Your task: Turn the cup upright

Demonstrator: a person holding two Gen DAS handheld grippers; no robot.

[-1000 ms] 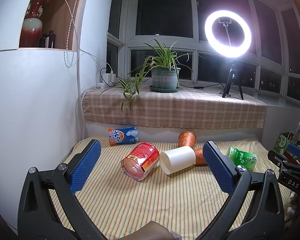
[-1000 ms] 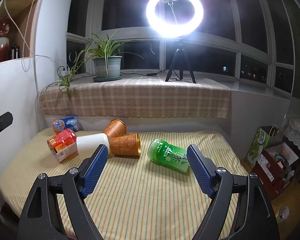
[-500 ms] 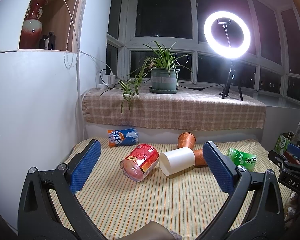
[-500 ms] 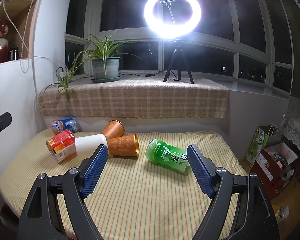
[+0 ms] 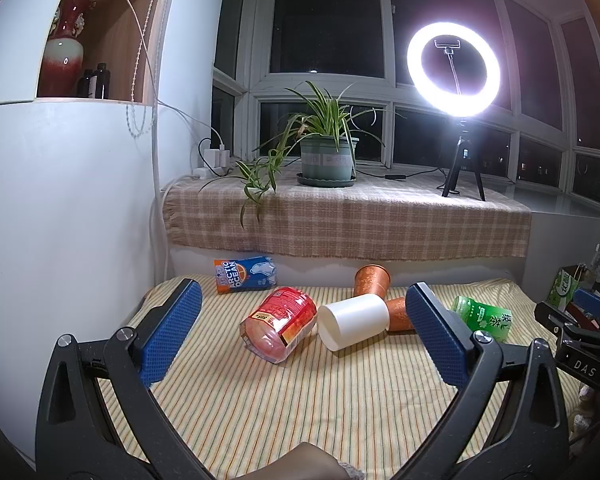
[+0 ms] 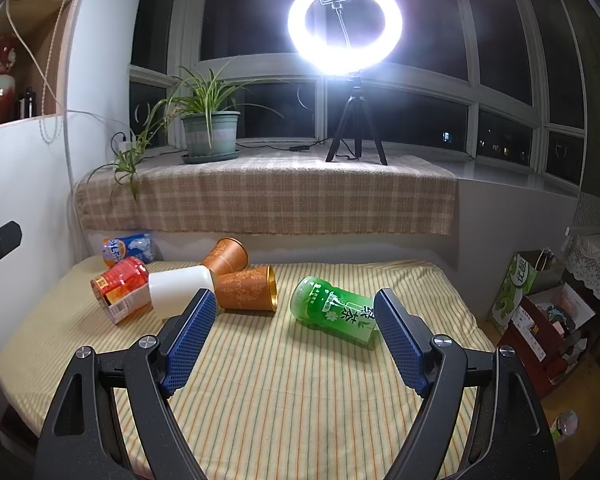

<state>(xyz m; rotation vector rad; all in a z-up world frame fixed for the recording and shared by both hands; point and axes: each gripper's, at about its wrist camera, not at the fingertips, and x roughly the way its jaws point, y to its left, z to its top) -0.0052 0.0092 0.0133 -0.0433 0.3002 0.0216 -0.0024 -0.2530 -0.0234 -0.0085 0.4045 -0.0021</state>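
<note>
Several cups lie on their sides on the striped table cloth [image 5: 300, 400]. A red cup [image 5: 279, 328] lies left of a white cup [image 5: 354, 321]; two orange cups [image 5: 372, 279] [image 6: 246, 293] lie behind and right of it, and a green cup [image 6: 334, 314] lies further right. My left gripper [image 5: 302, 336] is open and empty, in front of the red and white cups. My right gripper [image 6: 294, 338] is open and empty, in front of the green cup and the orange cup. The red cup [image 6: 120, 286] and white cup [image 6: 180, 290] also show in the right wrist view.
A blue and orange pack [image 5: 244, 274] lies at the table's back left. Behind is a ledge with a checked cloth [image 5: 340, 224], a potted plant [image 5: 328, 156] and a ring light on a tripod [image 5: 454, 68]. A white wall [image 5: 60, 220] stands left. Boxes [image 6: 540, 312] sit on the floor right.
Both views have shifted only slightly; the cups lie as before and both grippers stay open.
</note>
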